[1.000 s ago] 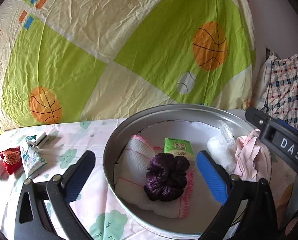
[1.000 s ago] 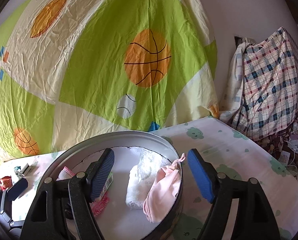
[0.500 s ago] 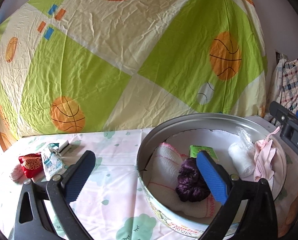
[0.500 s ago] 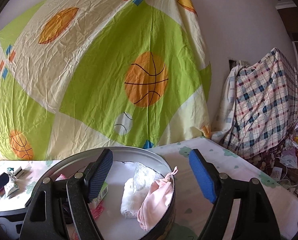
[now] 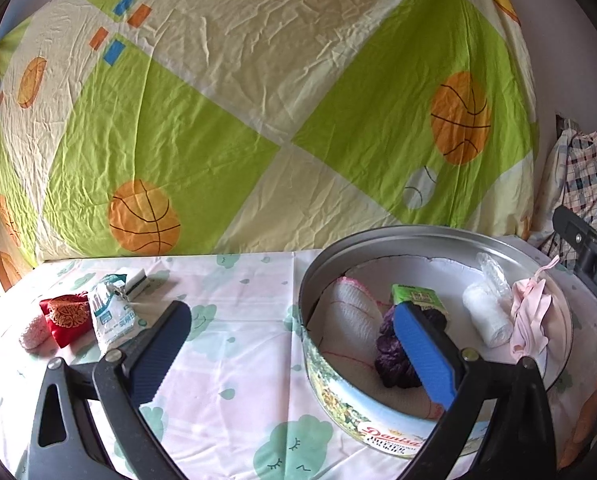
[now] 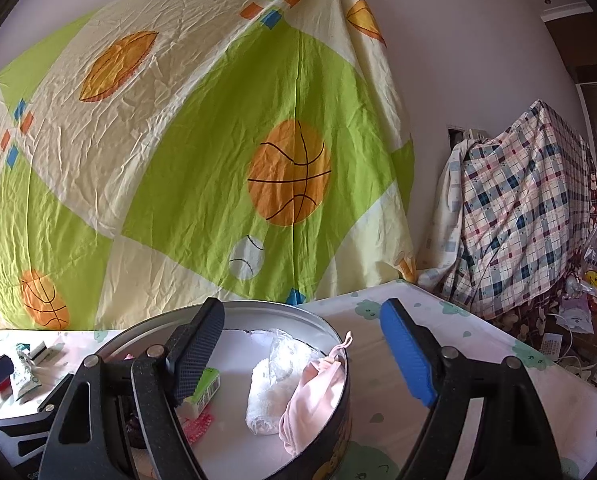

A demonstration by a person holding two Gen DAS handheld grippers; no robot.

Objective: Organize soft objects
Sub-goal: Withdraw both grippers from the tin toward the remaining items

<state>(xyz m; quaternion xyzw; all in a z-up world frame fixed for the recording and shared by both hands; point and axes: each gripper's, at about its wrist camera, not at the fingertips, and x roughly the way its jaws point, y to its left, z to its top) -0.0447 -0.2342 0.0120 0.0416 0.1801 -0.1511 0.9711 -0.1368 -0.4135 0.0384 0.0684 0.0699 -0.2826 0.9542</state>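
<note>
Left wrist view: the left hand-held gripper (image 5: 290,348) stands released, its jaws spread wide with nothing between the pads; one finger hangs over the surface (image 5: 234,344), the other over the round tin (image 5: 338,392). The tin sits on the cloud-print cloth covering the surface and holds a white waffle cloth with pink edging (image 5: 350,316), a dark purple scrunchie (image 5: 390,356) lying on that cloth, a small green packet (image 5: 416,296) just behind the scrunchie, a rolled white bandage (image 5: 486,316), and a pale pink fabric piece (image 5: 532,312) draped over the tin's far rim. Well apart from the tin, at the surface's left end, lie a red embroidered pouch (image 5: 66,314), a pink knitted item (image 5: 32,330) touching it, and a white-and-blue plastic packet (image 5: 112,316) just beside the pouch.

Right wrist view: the right hand-held gripper (image 6: 302,352) is likewise released, jaws wide and empty, one finger above the tin's interior, the other above the surface outside the rim. A sheet with basketball print (image 6: 202,152) hangs behind the surface.
</note>
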